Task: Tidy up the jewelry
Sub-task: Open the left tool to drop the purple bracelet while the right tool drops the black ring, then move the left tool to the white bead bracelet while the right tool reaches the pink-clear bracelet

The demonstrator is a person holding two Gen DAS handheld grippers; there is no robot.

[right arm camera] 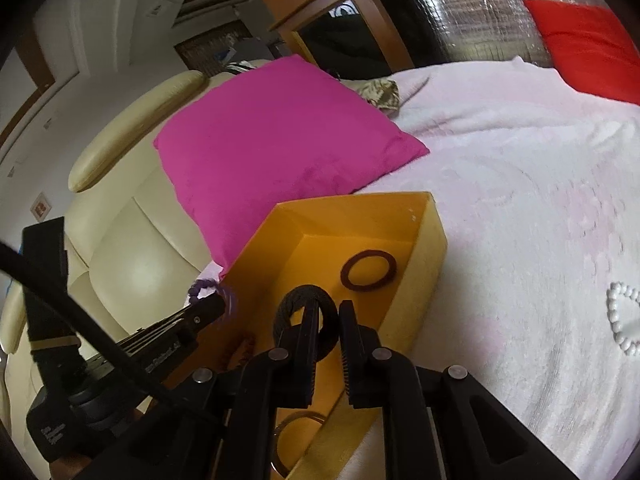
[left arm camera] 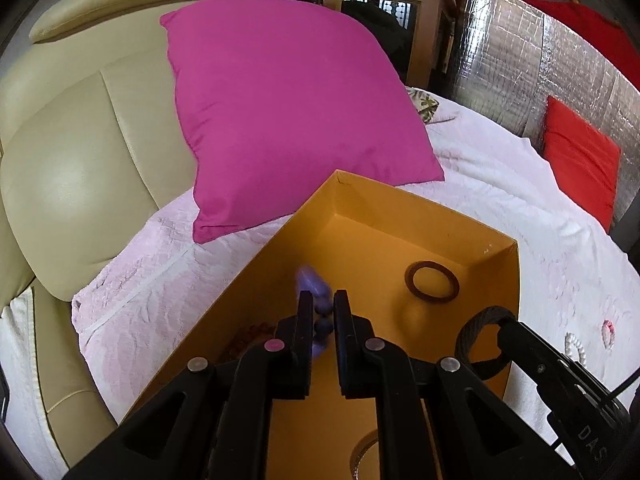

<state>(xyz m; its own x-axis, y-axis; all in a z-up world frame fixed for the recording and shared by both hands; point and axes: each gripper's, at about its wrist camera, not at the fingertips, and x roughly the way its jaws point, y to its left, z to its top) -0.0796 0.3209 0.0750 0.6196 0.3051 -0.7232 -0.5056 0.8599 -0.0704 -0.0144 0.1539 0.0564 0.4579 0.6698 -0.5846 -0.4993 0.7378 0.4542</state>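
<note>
An open orange box (left arm camera: 496,240) (right arm camera: 436,220) lies on the pink blanket. My left gripper (left arm camera: 323,304) is shut on a purple beaded bracelet (left arm camera: 314,286) over the box; the beads also show in the right wrist view (right arm camera: 208,286). My right gripper (right arm camera: 330,312) holds a black bangle (right arm camera: 288,308) over the box, the ring hanging around its left finger; it shows in the left wrist view (left arm camera: 476,324). A brown bangle (left arm camera: 432,282) (right arm camera: 368,272) lies on the box floor. A gold ring (right arm camera: 288,428) and reddish beads (right arm camera: 244,350) lie at the near end.
A magenta pillow (left arm camera: 288,112) leans on the cream headboard (left arm camera: 72,152) behind the box. A white pearl bracelet (right arm camera: 622,318) and a small pink item (left arm camera: 608,332) lie on the blanket (right arm camera: 520,200) to the right. Red cushions (left arm camera: 580,160) stand at the far right.
</note>
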